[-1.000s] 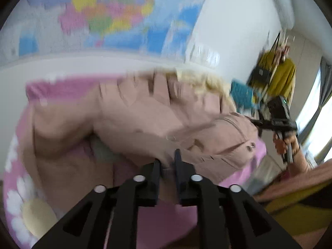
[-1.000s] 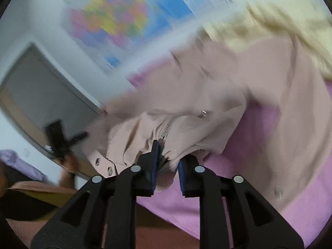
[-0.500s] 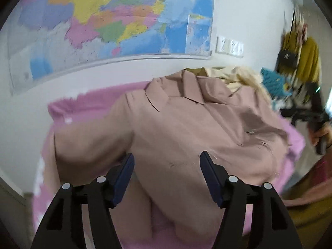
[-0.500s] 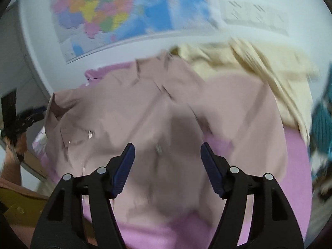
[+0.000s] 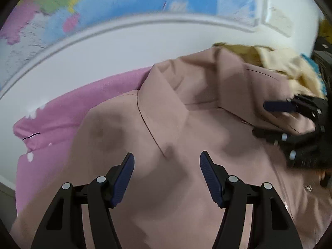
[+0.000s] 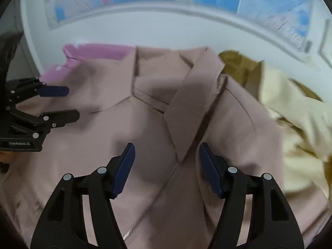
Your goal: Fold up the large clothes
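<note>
Left claw (image 5: 167,178): jaws wide, nothing between the pads, angled down over the garment. Right claw (image 6: 167,166): also spread but closing slightly, empty, likewise angled down.

Dusty-pink jacket (image 5: 186,134): directly beneath and ahead of both claws, spread on its front-open side with the collar (image 6: 186,95) just beyond the right claw's tips and a lapel edge running down between them. Seen from the left claw, the far shoulder lies off to its right, next to the right claw.

Pink bedspread (image 5: 83,103): beyond and left of the left claw, under the jacket.

Cream garment (image 6: 294,128): to the right of the right claw, touching the jacket's edge (not part of this fold).

Wall map (image 5: 124,4): far ahead, above the bed.

Handling note: the step appears to be re-gripping near the shoulders. Pinch one fabric layer only at matching points either side of the collar, keep both pulls even, and steer clear of the cream garment.
</note>
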A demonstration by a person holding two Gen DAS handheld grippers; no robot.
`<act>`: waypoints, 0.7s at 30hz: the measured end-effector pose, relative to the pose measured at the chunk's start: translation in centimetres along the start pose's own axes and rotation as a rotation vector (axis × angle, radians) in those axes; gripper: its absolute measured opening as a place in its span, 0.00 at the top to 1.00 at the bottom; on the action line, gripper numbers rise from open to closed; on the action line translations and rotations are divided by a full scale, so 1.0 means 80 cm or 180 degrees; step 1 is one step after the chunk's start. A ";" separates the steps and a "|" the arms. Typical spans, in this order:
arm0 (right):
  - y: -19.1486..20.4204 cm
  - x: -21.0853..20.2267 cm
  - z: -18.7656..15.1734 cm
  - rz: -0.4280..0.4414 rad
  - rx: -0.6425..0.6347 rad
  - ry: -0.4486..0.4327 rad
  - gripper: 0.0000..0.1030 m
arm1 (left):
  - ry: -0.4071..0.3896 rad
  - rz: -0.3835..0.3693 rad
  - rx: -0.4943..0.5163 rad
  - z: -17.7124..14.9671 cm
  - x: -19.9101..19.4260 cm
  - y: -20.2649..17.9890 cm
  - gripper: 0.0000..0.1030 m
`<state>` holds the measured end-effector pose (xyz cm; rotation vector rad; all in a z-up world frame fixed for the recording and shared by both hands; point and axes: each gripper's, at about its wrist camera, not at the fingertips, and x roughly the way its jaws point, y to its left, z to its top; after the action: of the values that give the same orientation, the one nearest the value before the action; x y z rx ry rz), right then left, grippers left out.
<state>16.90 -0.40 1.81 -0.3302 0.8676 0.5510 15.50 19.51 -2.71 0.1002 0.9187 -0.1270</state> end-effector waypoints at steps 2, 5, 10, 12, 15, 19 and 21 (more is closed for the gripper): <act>-0.002 0.019 0.006 -0.0047 0.0000 0.0044 0.39 | 0.0056 0.0050 0.0036 0.015 0.020 -0.001 0.39; 0.004 0.050 0.013 -0.0167 -0.0156 0.0155 0.40 | 0.0175 0.0004 0.0075 0.033 0.049 -0.005 0.37; -0.015 0.059 0.022 -0.0027 -0.0029 0.0085 0.87 | 0.0230 0.0053 0.0140 0.046 0.083 -0.010 0.60; -0.026 0.058 0.025 0.0090 0.0069 0.0068 0.96 | 0.0149 -0.0015 0.0130 0.051 0.082 -0.011 0.89; -0.024 0.040 0.037 0.0012 0.0018 -0.0148 0.97 | 0.0028 -0.0004 0.0028 0.062 0.077 -0.006 0.96; -0.025 0.013 0.064 -0.0059 -0.0064 -0.0424 0.97 | -0.0185 0.0046 -0.0145 0.084 0.057 0.013 0.97; -0.026 0.001 0.085 -0.0101 -0.0087 -0.0609 0.97 | -0.0314 0.0077 -0.0235 0.098 0.044 0.024 0.97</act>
<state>22.43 1.23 6.03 -0.3104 0.6698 0.5558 24.04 20.09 -0.76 0.0361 0.8225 -0.0750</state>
